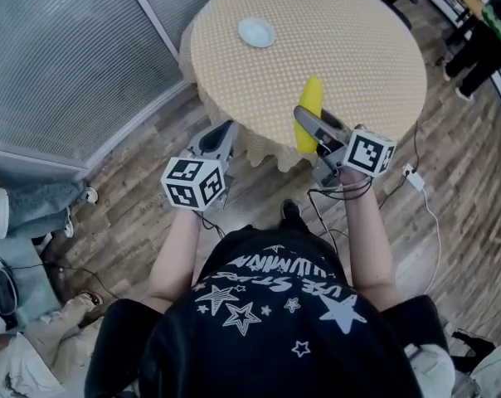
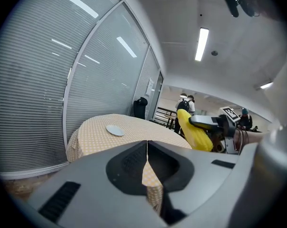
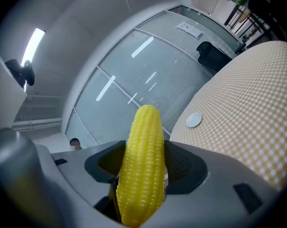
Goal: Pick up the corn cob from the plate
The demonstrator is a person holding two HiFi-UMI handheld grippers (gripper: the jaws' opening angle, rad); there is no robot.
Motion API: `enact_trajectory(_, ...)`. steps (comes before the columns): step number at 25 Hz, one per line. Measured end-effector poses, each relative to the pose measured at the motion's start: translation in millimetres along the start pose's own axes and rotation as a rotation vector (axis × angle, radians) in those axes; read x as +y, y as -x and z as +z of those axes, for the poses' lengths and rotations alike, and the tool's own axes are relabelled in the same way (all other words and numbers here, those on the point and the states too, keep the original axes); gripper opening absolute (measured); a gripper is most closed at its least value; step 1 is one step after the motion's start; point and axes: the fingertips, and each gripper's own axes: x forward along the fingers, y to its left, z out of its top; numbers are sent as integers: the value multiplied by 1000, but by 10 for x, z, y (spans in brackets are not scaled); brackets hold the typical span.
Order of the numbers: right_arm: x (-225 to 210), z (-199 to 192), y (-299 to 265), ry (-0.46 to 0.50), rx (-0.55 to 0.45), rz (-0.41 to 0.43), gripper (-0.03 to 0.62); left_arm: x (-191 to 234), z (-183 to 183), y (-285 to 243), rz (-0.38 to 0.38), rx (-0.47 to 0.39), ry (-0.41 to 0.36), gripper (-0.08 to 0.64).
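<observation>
The yellow corn cob (image 1: 312, 113) stands clear of the table near its front edge, and my right gripper (image 1: 307, 121) is shut on it. In the right gripper view the cob (image 3: 142, 165) stands upright between the two jaws, its tip well above them. The small white plate (image 1: 255, 31) lies bare on the far left part of the round checked table (image 1: 358, 48), and it also shows in both gripper views as the plate (image 2: 115, 130) and the plate (image 3: 194, 120). My left gripper (image 1: 220, 139) hangs just off the table's near left edge, its jaws (image 2: 147, 148) shut on nothing.
A glass wall with blinds (image 1: 60, 48) runs along the left. Cables and a power strip (image 1: 414, 177) lie on the wooden floor at the right. A person's legs (image 1: 35, 201) show at the far left, and other people stand at the back right (image 1: 483, 48).
</observation>
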Motion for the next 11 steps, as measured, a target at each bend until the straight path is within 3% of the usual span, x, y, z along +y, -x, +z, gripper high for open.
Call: enact_trajectory(11,464,-567,60,23,-36,-55,261,28,-144,546,-76,-7,-33,11)
